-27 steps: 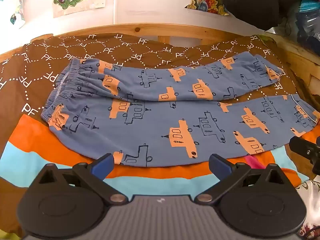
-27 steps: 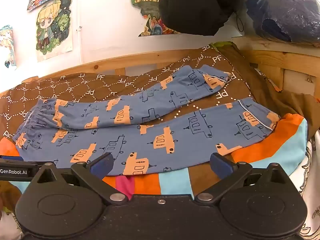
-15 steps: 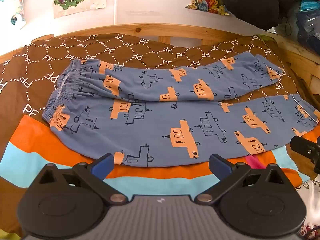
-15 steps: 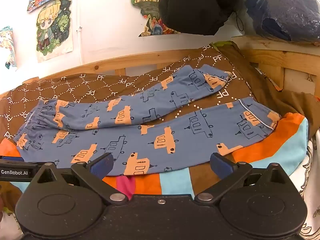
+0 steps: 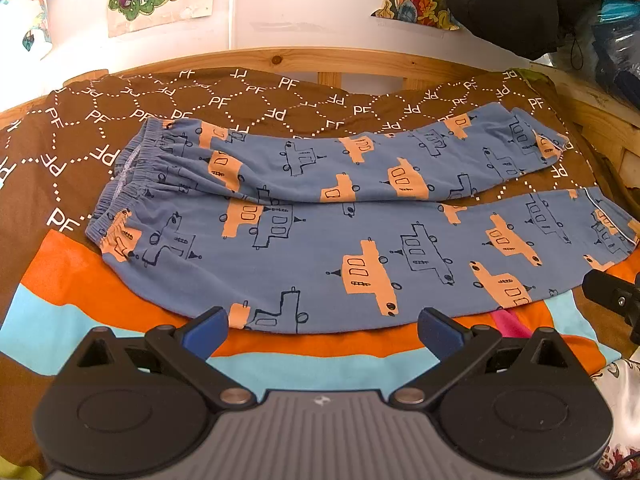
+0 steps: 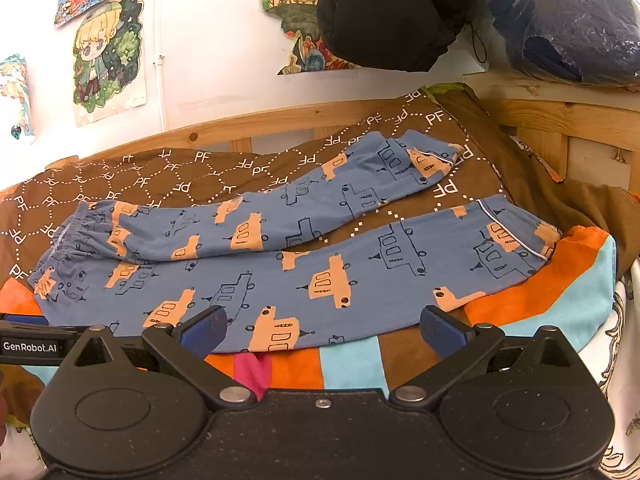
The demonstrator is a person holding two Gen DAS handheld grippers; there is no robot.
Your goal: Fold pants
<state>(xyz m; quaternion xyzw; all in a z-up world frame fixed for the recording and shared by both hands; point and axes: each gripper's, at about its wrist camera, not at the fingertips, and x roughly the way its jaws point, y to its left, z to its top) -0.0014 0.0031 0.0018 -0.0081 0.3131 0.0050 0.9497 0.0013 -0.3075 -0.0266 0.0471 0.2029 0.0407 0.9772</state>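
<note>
While both my feeds look across the same bed, the biggest thing in frame is the brown blanket [image 5: 280, 96] w/ white dotted hexagons and "PF" lettering, filling the upper-middle band below the wooden bed rail [image 5: 320, 58]. Under it, toward the lower part of each frame, sits a striped cover [image 5: 312, 364] in orange, light blue and brown.

Next down in size: the blue pajama pants [image 5: 320, 248], printed w/ orange and outlined boats, lying flat across the center of both views, unfolded. Elastic waistband [image 5: 132, 172] is at center-left, both legs run out to the right. Upper leg overlaps the lower one near the waist, then they split apart toward the cuffs, brown blanket showing btwn them. In the right wrist view the pants [image 6: 304, 264] angle up toward the upper right.

Smallest: my claws. Left gripper [image 5: 322, 330] at bottom center, blue pads spread wide, nothing btwn them, just short of the pants' near edge. Right gripper [image 6: 320, 330] likewise wide, empty, its pads over the near hem in that view; contact I can't tell.
</note>
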